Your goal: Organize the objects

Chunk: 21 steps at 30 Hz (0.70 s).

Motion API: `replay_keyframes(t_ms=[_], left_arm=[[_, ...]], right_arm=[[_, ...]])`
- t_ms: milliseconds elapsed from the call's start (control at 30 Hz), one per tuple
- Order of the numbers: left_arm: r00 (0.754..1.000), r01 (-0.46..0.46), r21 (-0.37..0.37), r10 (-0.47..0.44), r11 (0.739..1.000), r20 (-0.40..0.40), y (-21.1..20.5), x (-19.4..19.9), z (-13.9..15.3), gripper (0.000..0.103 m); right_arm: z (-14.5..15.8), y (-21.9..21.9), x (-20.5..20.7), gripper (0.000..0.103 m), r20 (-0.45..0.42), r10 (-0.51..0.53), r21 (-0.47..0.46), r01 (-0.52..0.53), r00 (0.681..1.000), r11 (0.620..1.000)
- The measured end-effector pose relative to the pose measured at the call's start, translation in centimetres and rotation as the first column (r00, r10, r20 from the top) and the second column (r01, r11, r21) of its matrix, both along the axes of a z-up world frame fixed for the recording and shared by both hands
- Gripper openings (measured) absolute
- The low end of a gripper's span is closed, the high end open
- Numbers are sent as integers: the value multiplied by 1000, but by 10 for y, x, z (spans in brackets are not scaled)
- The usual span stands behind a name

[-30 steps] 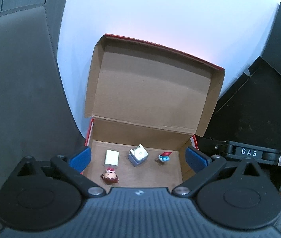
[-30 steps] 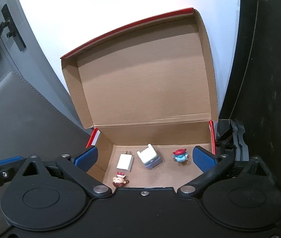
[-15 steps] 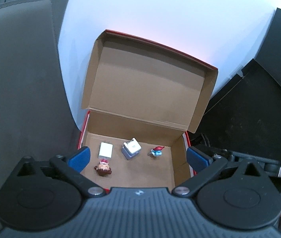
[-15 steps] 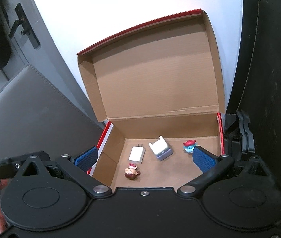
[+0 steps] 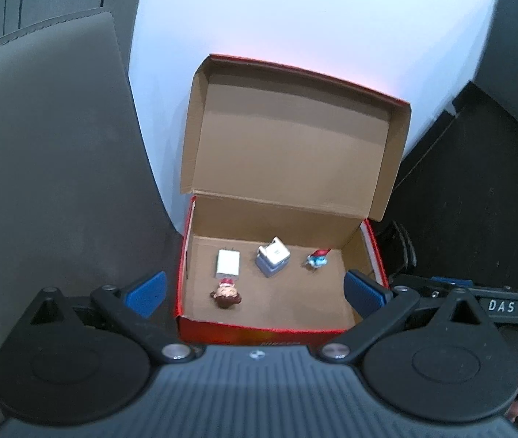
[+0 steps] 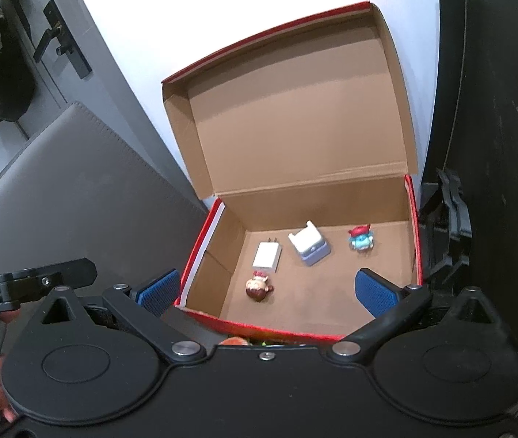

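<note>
An open red cardboard box (image 5: 281, 325) (image 6: 200, 255) stands with its lid (image 5: 295, 138) (image 6: 295, 120) raised at the back. Inside lie a white charger (image 5: 227, 263) (image 6: 267, 256), a white-and-lilac block (image 5: 273, 256) (image 6: 310, 247), a blue figure with a red hat (image 5: 317, 257) (image 6: 360, 238) and a brown-haired figure head (image 5: 227, 295) (image 6: 258, 285). My left gripper (image 5: 255, 294) is open and empty above the box's front. My right gripper (image 6: 266, 292) is open and empty, its right finger (image 6: 374, 290) over the box floor.
A grey padded seat (image 5: 50, 153) (image 6: 76, 197) lies left of the box. Black equipment (image 5: 478, 200) (image 6: 496, 146) stands right of it. A white wall (image 5: 295, 18) is behind. A door with a black handle (image 6: 58, 42) is far left.
Both grippers have pulled back and up from the box, so its red front wall now shows. The objects inside have not moved. Both grippers stay open.
</note>
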State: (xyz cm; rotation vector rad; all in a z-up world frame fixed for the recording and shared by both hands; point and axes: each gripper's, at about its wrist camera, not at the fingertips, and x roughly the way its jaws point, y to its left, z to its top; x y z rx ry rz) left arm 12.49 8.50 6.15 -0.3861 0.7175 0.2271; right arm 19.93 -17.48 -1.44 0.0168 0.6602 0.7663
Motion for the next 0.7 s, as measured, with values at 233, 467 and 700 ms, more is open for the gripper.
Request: replay_keyframes(t_ms=[233, 467, 700], left_arm=[[998, 23, 41, -20, 999, -64, -5, -3, -7, 102], [992, 72, 80, -63, 994, -110, -13, -3, -11, 102], [983, 106, 103, -88, 989, -159, -19, -2, -20, 102]], right_arm=[[-9, -7, -11, 103, -17, 6, -1, -6, 1000, 1000], [-22, -6, -21, 103, -13, 31, -66, -32, 999, 997], [-34, 1, -27, 103, -3, 77, -157, -77, 997, 985]])
